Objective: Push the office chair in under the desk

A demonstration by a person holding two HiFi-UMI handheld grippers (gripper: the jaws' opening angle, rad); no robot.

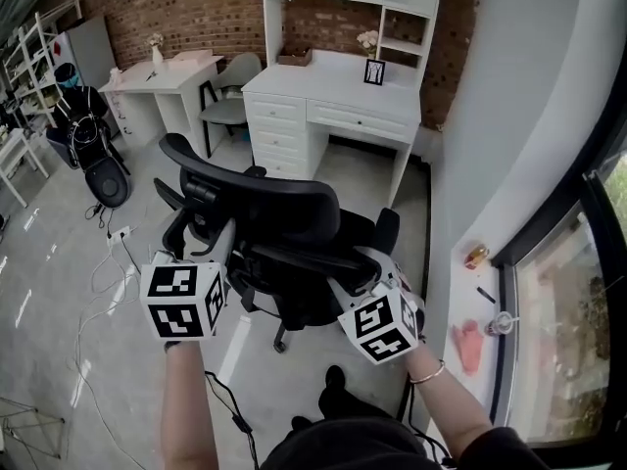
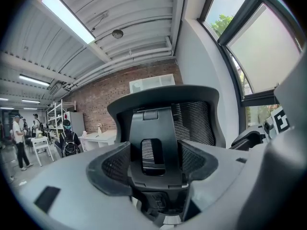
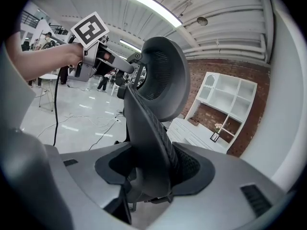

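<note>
The black mesh office chair [image 1: 265,199] stands on the floor in front of me, its backrest toward me and its seat toward the white desk [image 1: 333,76] with a hutch. The desk's knee space [image 1: 361,160] lies beyond the chair. My left gripper [image 1: 223,251] holds the left part of the backrest; in the left gripper view its jaws [image 2: 156,169] close on the back's central spine [image 2: 153,143]. My right gripper [image 1: 372,270] is at the backrest's right side, with the mesh edge [image 3: 148,143] pinched between its pads [image 3: 194,169].
A second white table [image 1: 162,74] with a grey chair [image 1: 230,96] stands at the back left. Cables [image 1: 108,272] run over the floor at left. A wall and a window sill [image 1: 480,306] with small items bound the right. People [image 2: 19,138] stand far off.
</note>
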